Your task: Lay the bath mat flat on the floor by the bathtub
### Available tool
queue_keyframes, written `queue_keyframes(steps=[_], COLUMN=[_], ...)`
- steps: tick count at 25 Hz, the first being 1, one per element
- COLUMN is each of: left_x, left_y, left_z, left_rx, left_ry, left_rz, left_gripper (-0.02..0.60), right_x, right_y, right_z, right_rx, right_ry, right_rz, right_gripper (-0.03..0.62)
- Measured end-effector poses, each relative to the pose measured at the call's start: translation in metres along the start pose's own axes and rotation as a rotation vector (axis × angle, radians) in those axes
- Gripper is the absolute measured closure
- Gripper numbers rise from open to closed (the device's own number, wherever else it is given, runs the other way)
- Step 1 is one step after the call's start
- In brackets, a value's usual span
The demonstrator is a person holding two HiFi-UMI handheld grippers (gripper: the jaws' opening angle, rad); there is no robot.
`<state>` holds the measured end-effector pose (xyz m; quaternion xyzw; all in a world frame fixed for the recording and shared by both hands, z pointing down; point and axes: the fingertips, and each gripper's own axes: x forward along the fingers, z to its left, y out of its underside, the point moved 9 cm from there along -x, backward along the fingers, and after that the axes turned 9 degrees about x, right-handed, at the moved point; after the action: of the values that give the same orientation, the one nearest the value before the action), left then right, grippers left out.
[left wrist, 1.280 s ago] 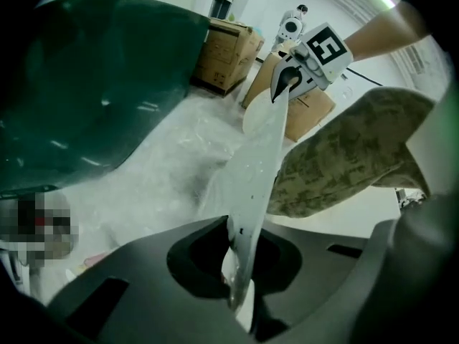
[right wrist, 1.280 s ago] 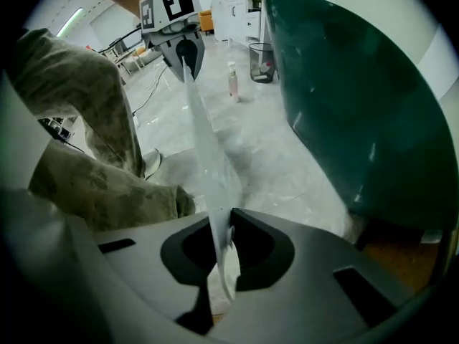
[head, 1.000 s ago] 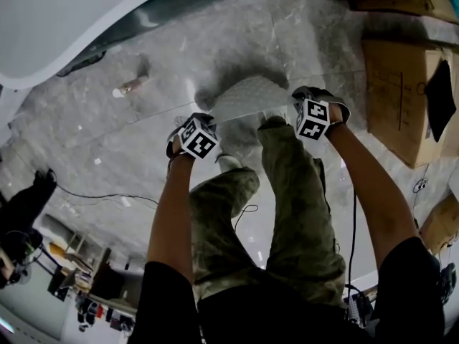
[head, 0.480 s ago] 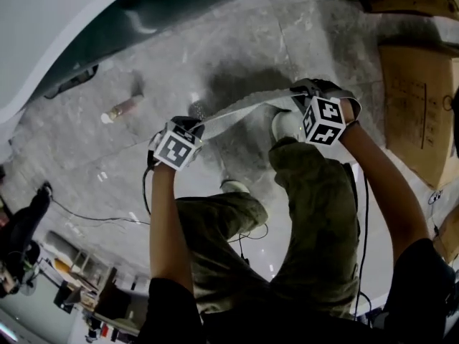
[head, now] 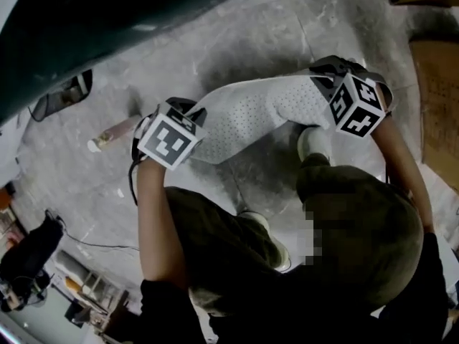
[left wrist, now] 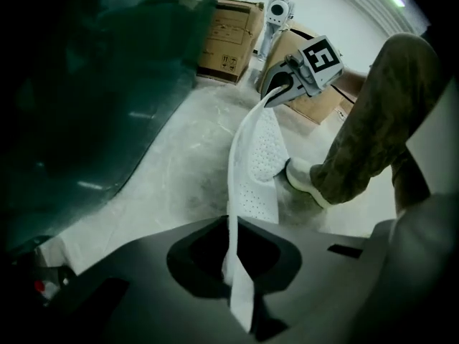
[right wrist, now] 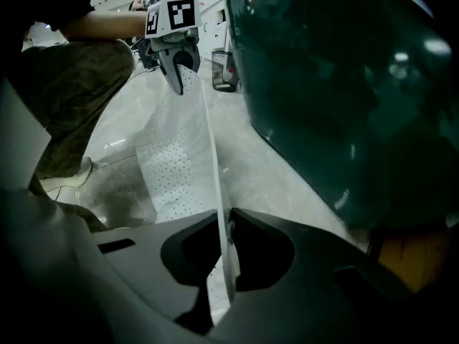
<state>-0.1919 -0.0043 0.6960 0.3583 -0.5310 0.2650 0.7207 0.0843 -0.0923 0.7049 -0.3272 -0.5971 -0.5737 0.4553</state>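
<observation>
Bath mat point(head: 251, 117): white, dotted with small holes, strung between the two grippers above the grey floor point(head: 272, 20). Not yet laid flat. Gripped along the upper edge, hanging as a sagging sheet. Cannot tell whether the lower edge touches the floor.

Left gripper point(left wrist: 231, 228): jaws closed tight on one end of the mat. In the left gripper view, a thin white edge rising straight out of the narrow slit between the jaws, then widening toward the other gripper. Pointed steeply downward.

Right gripper point(right wrist: 224, 221): jaws closed just as tight on the opposite end. In the right gripper view, mat edge pinched in the slit, the sheet running away to the far gripper. Also pointed steeply downward.

Grippers well apart, one at each upper corner, the upper edge fairly straight between them.

Bathtub point(head: 86, 27): dark green wall across the top left of the head view, on the far side of the mat. Mat roughly alongside it, a strip of bare floor between.

White shoe point(head: 313, 143): on the near side of the mat, close under the end held by the right gripper.

Small bottle point(head: 113, 131): lying on the floor beside the left gripper, near the tub.

Cardboard box point(head: 439, 99): at the right edge of the head view, apart from the mat.
</observation>
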Motion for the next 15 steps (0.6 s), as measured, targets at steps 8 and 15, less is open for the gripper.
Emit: queue_keyframes(steps=[8,15], left_x=[0.019,0.035], left_y=[0.004,0.014], left_z=[0.006,0.001], left_rx=[0.028,0.004], left_ry=[0.049,0.002], left_rz=[0.004,-0.012], left_gripper=[0.552,0.552], right_x=[0.001,0.021], right_y=[0.017,0.026], right_z=[0.007,0.013], right_rx=[0.054,0.026], right_ry=[0.056,0.075], right_rz=[-0.056,-0.074], right_gripper=[0.565,0.565])
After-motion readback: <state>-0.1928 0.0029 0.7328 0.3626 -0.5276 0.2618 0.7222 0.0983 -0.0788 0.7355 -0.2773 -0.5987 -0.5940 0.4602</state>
